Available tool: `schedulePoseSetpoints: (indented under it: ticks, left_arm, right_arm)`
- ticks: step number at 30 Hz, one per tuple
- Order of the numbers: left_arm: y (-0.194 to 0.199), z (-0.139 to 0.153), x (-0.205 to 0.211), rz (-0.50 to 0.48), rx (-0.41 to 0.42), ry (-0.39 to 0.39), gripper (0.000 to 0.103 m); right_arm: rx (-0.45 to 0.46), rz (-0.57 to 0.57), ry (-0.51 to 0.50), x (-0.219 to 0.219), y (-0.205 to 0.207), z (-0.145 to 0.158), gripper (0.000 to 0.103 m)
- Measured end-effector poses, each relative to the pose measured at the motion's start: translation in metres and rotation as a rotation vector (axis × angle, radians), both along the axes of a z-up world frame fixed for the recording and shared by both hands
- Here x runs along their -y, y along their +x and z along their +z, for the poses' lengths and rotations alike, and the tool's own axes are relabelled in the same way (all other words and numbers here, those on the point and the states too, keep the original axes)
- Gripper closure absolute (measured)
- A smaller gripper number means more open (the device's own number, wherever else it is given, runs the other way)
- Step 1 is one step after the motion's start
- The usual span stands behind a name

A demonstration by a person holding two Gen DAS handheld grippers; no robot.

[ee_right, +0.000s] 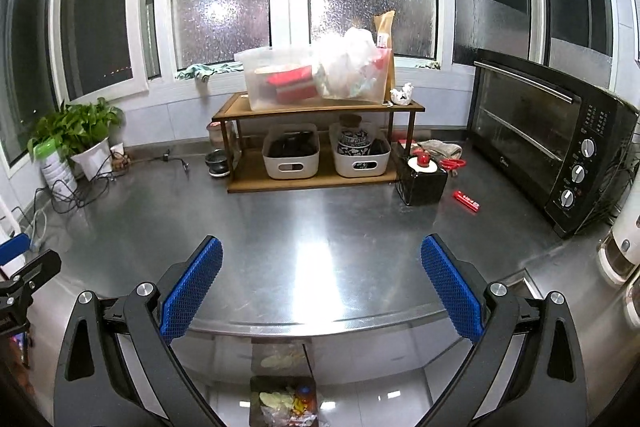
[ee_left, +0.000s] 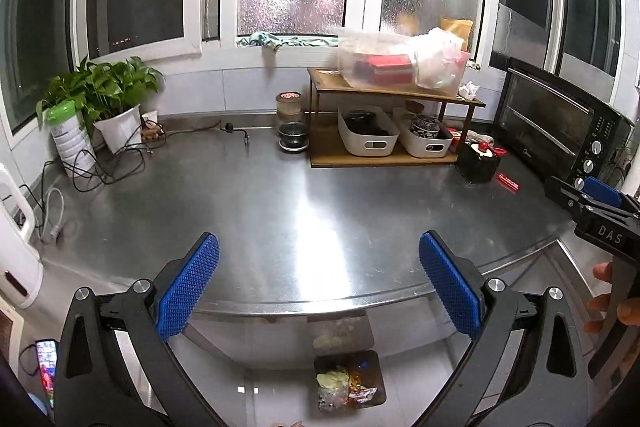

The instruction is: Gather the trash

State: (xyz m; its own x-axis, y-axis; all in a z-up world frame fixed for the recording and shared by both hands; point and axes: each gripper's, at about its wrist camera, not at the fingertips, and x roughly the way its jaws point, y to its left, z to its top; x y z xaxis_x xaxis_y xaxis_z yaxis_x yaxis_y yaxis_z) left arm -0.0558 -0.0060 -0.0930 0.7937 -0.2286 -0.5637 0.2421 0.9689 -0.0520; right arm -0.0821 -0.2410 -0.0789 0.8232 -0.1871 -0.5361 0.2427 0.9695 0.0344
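My left gripper hovers open over the front edge of the steel counter, nothing between its blue pads. My right gripper is also open and empty, above the same edge; in the left wrist view it shows at the far right, held by a hand. On the floor below the counter edge stands a dark trash bin with wrappers and scraps inside. A crumpled white paper lies on the shelf top. A small red packet lies on the counter.
A wooden two-level shelf carries a clear box and two white baskets. A black toaster oven fills the right side, a black box beside it. Potted plant, canister and loose cables sit left.
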Motion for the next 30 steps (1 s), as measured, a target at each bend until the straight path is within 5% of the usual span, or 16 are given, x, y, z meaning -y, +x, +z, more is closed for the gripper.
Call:
schedulePoseSetpoints:
  ticks: [30]
  left_arm:
    - [-0.012,0.021,0.003,-0.002,0.01,0.009,0.008]
  right_arm:
    - [0.018,-0.015,-0.001,-0.008,-0.013,0.02,0.003]
